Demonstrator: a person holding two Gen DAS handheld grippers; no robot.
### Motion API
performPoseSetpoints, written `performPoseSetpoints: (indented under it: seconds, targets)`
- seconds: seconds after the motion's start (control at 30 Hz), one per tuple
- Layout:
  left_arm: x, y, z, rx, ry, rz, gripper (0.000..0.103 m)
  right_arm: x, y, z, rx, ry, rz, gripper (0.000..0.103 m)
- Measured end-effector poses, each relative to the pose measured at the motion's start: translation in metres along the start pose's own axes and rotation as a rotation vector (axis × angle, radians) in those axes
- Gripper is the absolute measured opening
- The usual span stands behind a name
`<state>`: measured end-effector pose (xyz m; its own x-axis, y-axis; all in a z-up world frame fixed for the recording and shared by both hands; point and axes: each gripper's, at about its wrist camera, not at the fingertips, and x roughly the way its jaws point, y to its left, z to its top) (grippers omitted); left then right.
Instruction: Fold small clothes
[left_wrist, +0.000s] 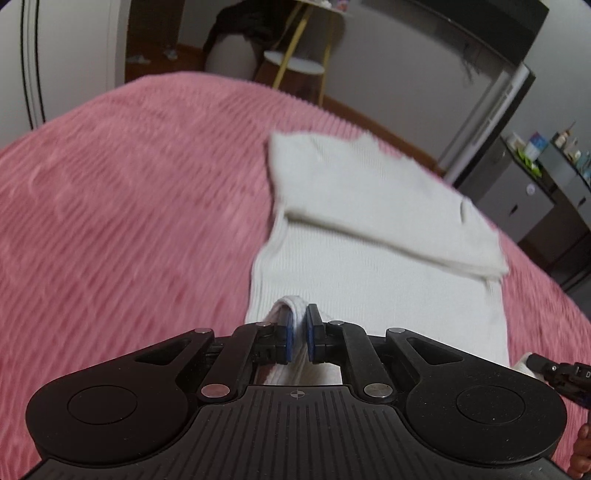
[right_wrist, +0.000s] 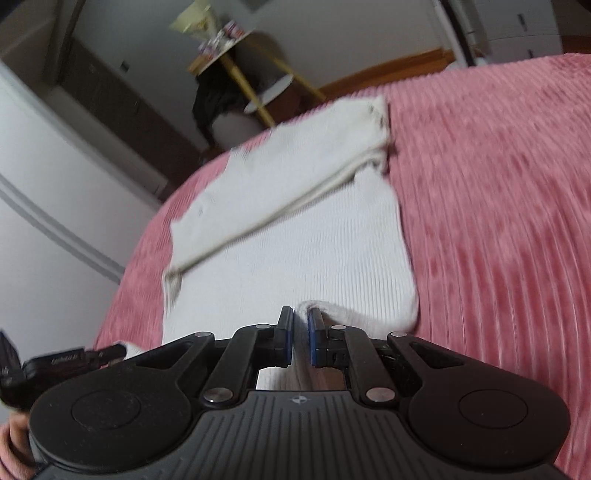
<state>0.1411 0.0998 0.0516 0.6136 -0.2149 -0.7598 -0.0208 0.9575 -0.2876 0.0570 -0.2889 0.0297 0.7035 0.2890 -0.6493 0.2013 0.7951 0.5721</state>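
Observation:
A white ribbed garment (left_wrist: 373, 236) lies on the pink ribbed bedspread (left_wrist: 129, 206), its far part folded over as a band across it. My left gripper (left_wrist: 300, 325) is shut on the garment's near hem at its left corner, with a fold of cloth pinched between the blue pads. In the right wrist view the same garment (right_wrist: 295, 229) lies ahead, and my right gripper (right_wrist: 301, 328) is shut on the near hem at its right corner. The other gripper shows at the edge of each view: the right one (left_wrist: 561, 373), the left one (right_wrist: 55, 363).
The pink bedspread (right_wrist: 498, 221) spreads wide on both sides of the garment. Beyond the bed stand a yellow-legged side table (left_wrist: 295, 62), a dark cabinet with small items (left_wrist: 535, 177) and white wardrobe doors (right_wrist: 44, 192).

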Motion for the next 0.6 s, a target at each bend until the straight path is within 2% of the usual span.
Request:
performPoseSetpoints:
  seconds: [0.1,0.23,0.3,0.37,0.4,0.43,0.53,0.6]
  targets:
    - [0.013,-0.001,0.021,-0.018,-0.014,0.002,0.009,0.013,-0.003,0.019,0.062,-0.043,-0.009,0.008]
    - [0.037,-0.004,0.039,-0.019,-0.027,0.026,0.010,0.034,-0.009,0.037,0.100,-0.090,-0.068,0.008]
    - [0.048,-0.002,0.044,-0.025,-0.034,0.055,0.016,0.044,-0.011,0.044,0.079,-0.107,-0.104,0.008]
    - [0.052,0.000,0.047,-0.013,-0.058,0.090,0.021,0.051,-0.008,0.048,0.007,-0.125,-0.185,0.010]
    - [0.052,0.002,0.047,-0.003,-0.079,0.097,0.030,0.051,-0.007,0.048,-0.042,-0.142,-0.222,0.011]
    - [0.051,0.006,0.046,0.012,-0.094,0.091,0.034,0.051,-0.004,0.048,-0.091,-0.158,-0.251,0.014]
    - [0.046,0.019,0.038,0.100,-0.125,0.097,0.046,0.043,-0.001,0.042,-0.235,-0.185,-0.268,0.022]
    - [0.043,0.030,0.026,0.161,-0.114,0.088,0.056,0.039,0.002,0.034,-0.344,-0.166,-0.269,0.028]
